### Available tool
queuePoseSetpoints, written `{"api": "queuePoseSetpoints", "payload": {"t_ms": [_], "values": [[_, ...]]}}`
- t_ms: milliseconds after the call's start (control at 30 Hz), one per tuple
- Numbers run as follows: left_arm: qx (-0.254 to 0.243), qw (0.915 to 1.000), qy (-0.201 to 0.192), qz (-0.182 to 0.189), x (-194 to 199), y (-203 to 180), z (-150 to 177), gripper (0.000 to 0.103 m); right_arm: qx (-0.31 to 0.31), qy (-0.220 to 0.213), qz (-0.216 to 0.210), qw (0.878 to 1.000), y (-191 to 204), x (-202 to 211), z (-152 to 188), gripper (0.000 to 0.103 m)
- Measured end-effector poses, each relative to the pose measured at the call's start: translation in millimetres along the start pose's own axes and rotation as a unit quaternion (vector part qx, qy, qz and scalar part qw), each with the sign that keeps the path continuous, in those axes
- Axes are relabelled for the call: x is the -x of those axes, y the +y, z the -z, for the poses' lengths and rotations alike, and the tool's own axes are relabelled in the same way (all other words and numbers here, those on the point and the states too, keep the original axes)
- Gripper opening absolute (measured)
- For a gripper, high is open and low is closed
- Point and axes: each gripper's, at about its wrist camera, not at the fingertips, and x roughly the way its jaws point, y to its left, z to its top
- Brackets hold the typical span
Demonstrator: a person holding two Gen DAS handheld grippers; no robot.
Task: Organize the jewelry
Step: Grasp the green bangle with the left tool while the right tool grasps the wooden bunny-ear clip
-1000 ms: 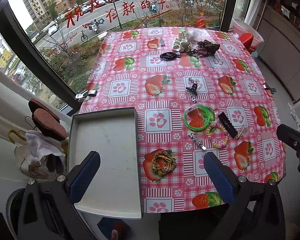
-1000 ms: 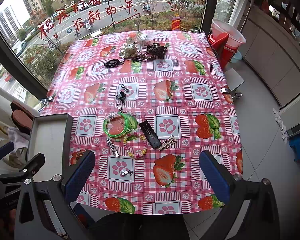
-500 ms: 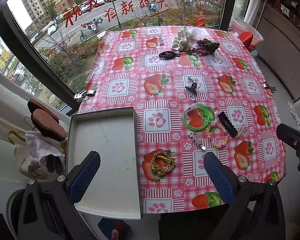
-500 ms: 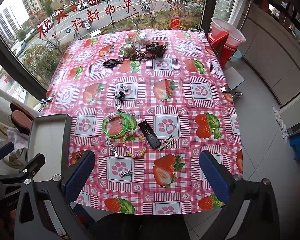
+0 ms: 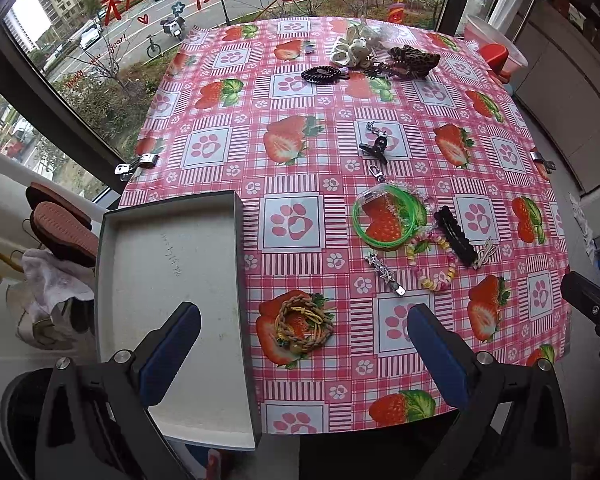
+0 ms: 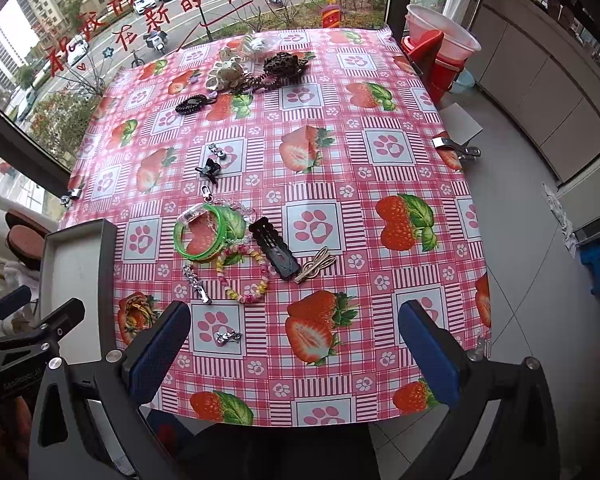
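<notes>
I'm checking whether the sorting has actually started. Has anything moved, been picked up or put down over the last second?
Nothing has visibly changed. Both grippers, left and right, hang over the near table edge with jaws wide apart and nothing in them. The grey tray holds nothing, and the green bangle, beaded bracelet and braided bracelets lie where they were.

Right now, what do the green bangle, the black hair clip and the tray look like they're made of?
Green bangle: translucent glossy plastic, since the cloth's print shows through it. Black hair clip: matte black with a scalloped edge, possibly fabric-covered metal; hard to tell. Tray: stiff card or board, with dark walls and a dull pale lining, likely a box lid.
</notes>
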Motion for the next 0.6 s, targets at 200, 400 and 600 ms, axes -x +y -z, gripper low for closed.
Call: {"api": "queuePoseSetpoints", "payload": {"t_ms": [200, 400, 600], "values": [[0.014, 0.9997, 0.021, 0.006, -41, -14, -15, 0.103, -0.013, 0.032, 0.001, 0.999, -18, -40, 2, 0.103], [0.018, 0.9993, 0.032, 0.013, -82, -29, -32, 0.103, -0.017, 0.048, 0.003, 0.999, -33, -81, -6, 0.103], [0.022, 0.9993, 0.03, 0.008, -112, -35, -47, 0.099, -0.037, 0.069, 0.0, 0.997, -45, -120, -9, 0.103]]}}
